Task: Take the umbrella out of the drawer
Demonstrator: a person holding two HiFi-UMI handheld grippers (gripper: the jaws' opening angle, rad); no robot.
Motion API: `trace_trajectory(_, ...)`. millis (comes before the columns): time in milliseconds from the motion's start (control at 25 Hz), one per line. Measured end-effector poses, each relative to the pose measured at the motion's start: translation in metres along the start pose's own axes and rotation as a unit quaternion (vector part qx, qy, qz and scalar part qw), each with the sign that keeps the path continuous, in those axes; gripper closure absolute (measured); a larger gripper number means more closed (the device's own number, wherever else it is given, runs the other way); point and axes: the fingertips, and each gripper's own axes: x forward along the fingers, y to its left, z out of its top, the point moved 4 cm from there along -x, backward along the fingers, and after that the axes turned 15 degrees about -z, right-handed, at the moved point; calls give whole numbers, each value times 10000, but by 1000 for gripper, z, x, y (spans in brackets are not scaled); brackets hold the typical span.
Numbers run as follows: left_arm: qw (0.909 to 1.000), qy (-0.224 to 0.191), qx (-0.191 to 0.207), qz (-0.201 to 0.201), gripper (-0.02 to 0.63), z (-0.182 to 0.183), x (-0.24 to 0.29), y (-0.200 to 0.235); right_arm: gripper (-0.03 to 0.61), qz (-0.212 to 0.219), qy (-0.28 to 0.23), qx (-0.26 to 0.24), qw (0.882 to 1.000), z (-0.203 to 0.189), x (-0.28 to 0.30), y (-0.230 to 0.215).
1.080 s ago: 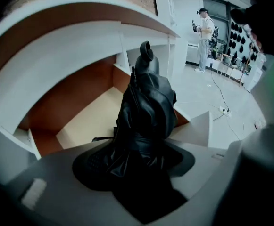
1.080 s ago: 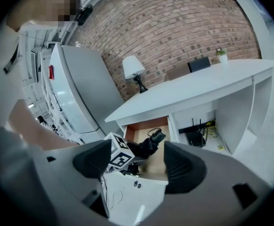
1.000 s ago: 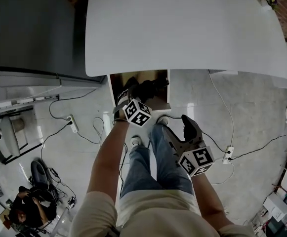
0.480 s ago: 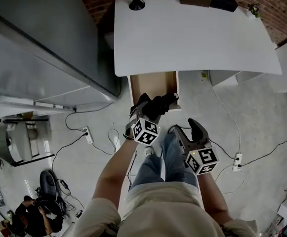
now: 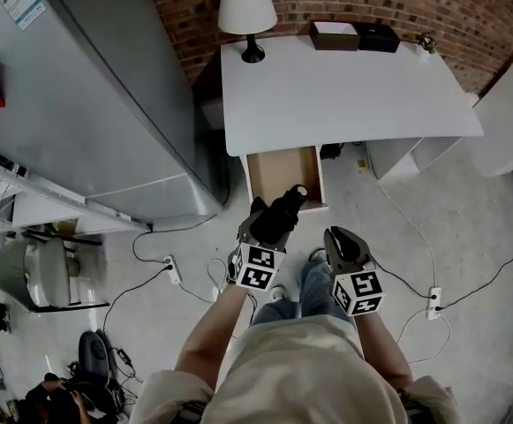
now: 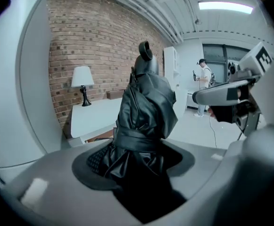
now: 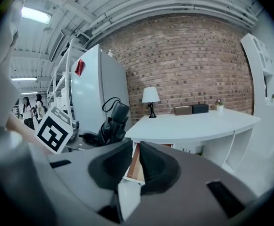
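Black umbrella [image 5: 282,210] is sitting clamped in left tongs [image 5: 267,226], clear of the drawer [image 5: 278,170]; right tongs [image 5: 343,242] are closing empty; setting it down is likely following.

Head view: high, steeply down. Both gripper views: low, near-level, facing same desk [image 5: 344,95], drawer [image 5: 280,171].
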Motion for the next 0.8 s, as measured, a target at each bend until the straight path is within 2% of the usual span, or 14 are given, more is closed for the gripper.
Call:
trace_trajectory(240, 9988, -460, -144, 110, 339, 15, -53, -21, 577, 18, -377, -87, 9992, 20, -24, 12)
trace_trajectory(480, 9955, -845, -319, 283, 339, 21, -93, -31, 577, 76, -704, -152, 9974, 40, -34, 23)
trace_trajectory(800, 9911, -1149, -414, 522, 337, 24, -126, -33, 577, 299, -784, -125, 9964, 45, -34, 36)
